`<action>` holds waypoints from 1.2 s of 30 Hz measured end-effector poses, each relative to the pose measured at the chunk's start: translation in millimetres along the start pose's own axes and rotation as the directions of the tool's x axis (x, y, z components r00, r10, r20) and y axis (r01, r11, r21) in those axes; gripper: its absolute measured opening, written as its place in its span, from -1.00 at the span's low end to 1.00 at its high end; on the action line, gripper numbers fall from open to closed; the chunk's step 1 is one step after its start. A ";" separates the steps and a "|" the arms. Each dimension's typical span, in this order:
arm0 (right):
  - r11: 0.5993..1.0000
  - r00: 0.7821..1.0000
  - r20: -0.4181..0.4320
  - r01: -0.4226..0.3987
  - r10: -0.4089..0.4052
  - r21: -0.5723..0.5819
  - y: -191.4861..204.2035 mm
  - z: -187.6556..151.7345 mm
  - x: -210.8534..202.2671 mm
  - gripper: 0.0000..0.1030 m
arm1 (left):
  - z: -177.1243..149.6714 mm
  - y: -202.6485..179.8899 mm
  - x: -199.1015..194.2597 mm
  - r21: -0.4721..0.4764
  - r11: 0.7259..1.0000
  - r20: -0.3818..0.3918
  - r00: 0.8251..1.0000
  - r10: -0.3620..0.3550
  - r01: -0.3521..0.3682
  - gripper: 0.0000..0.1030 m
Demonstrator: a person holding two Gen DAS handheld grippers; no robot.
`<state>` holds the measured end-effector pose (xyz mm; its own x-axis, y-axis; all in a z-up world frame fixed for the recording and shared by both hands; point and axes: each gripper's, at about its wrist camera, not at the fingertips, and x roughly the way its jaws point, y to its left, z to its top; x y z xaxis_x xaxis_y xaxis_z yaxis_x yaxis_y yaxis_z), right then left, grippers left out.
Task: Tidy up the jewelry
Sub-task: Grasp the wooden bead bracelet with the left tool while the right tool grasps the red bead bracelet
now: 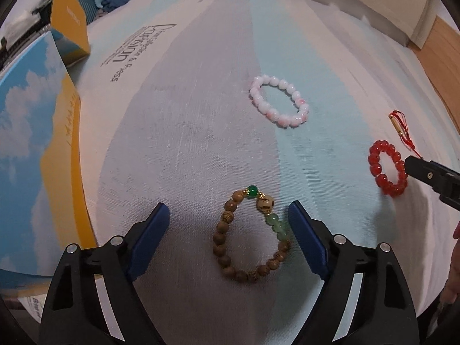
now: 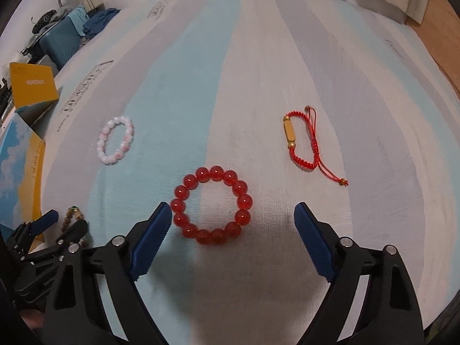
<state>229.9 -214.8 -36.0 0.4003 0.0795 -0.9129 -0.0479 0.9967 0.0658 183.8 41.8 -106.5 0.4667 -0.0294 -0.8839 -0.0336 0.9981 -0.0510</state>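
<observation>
Two tongs gape, empty: my left tongs (image 1: 228,215) straddle the brown wooden-bead bracelet (image 1: 250,234); my right tongs (image 2: 233,214) sit off-centre over the glossy red round-bead bracelet (image 2: 212,204), so I may nudge it aside.

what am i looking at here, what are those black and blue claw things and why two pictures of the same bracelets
Those claws are hand-held tongs, one in each of a person's hands, each with a wide-angle camera looking along its two fingers. So each picture is one hand's view.

The left tongs stand open around a wooden bead bracelet with green beads. The right tongs stand open at a red bead bracelet. Neither holds anything yet.

Also on the striped cloth lie a pink-and-white bead bracelet and a red cord bracelet with a gold tube. An open yellow and sky-print box sits at the left edge.
</observation>
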 end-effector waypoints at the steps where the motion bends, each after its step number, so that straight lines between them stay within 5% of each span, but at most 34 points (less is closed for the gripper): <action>1: 1.000 1.000 -0.011 -0.001 0.001 0.002 -0.8 -0.3 4.4 0.51 | -0.6 0.1 0.8 0.002 1.000 0.001 1.000 0.000 0.000 0.52; 13: 0.999 0.996 -0.084 0.010 -0.006 0.044 -5.3 -7.3 35.5 0.11 | -0.5 7.0 6.4 0.037 0.999 -0.011 1.000 -0.025 0.025 -0.16; 22: 0.998 0.996 -0.092 0.022 -0.017 0.056 -13.4 -8.0 34.4 -0.63 | -3.9 9.7 1.2 0.062 0.997 -0.035 0.999 -0.035 0.037 -0.79; 36: 0.999 1.000 -0.014 -0.025 0.025 0.039 -12.1 -5.9 9.8 -0.76 | -2.2 4.1 -11.6 0.077 0.997 -0.036 0.999 -0.027 0.030 -0.81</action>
<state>229.0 -226.2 -48.2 0.3865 0.1044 -0.9164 -0.0217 0.9943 0.1041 176.2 46.1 -97.4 0.4357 -0.0585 -0.8982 0.0486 0.9980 -0.0414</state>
